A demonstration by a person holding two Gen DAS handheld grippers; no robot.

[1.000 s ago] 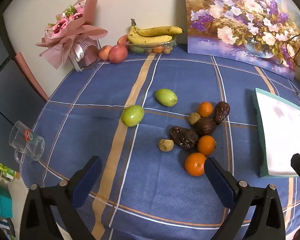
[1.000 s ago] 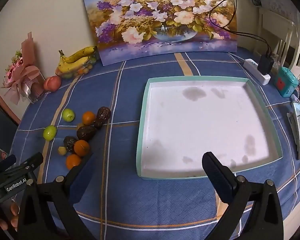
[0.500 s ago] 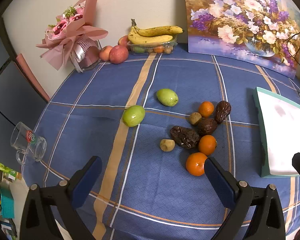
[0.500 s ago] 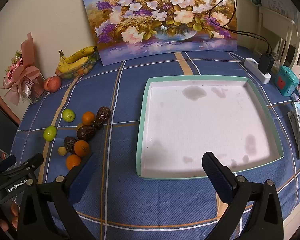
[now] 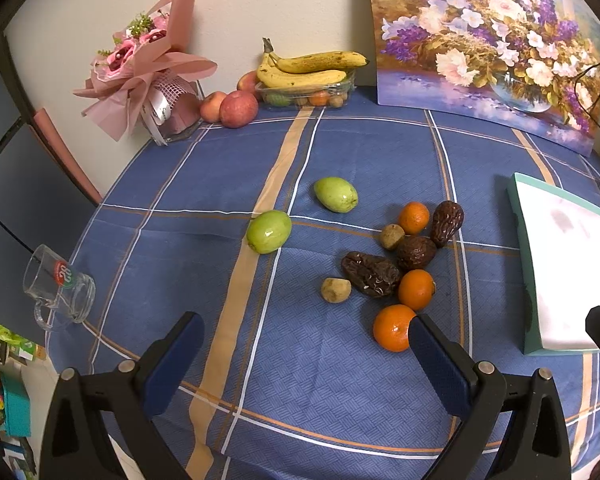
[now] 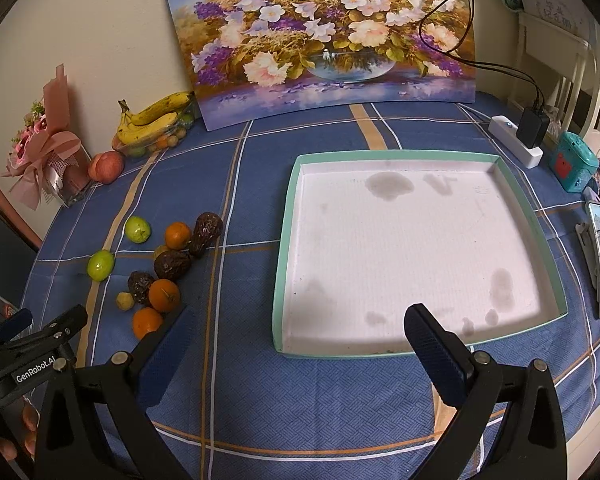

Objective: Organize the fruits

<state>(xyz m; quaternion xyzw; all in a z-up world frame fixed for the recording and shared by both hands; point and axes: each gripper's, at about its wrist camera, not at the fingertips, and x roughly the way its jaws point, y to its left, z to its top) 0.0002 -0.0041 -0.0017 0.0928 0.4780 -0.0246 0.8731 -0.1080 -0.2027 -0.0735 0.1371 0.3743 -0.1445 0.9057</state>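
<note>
The words "GenRobot.AI" are being shown in white letters on a black label on the left gripper [image 6: 8, 330], seen at the lower left of the right wrist view. The number "28" is being shown in white on a round red and green badge on the glass mug [image 5: 60, 292] lying on its side at the edge of the desk. Some writing is being shown on a round sign [image 6: 556, 12] on the wall, but it is too small to be read.
</note>
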